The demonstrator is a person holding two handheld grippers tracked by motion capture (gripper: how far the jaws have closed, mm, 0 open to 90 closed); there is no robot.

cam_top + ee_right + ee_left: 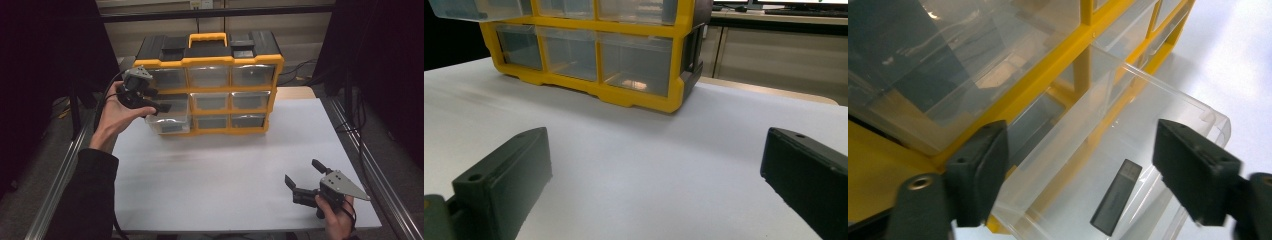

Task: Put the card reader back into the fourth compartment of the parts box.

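A yellow and black organizer [207, 61] with clear drawers stands at the back of the white table [225, 165]. Its lower left drawer [167, 120] is pulled out. In the left gripper view a small dark grey USB stick [1115, 197] lies flat on the floor of this drawer [1168, 92]. My left gripper [155, 100] hovers just over the drawer, jaws open, nothing between them [1080, 150]. My right gripper [302, 172] rests low near the table's front right, open and empty [656, 150], facing the organizer [624, 97].
The other drawers of the organizer are pushed in. Metal rails [370, 165] run along both sides of the table. Dark curtains flank the scene. A wide stretch of bare white tabletop lies between the organizer and my right gripper.
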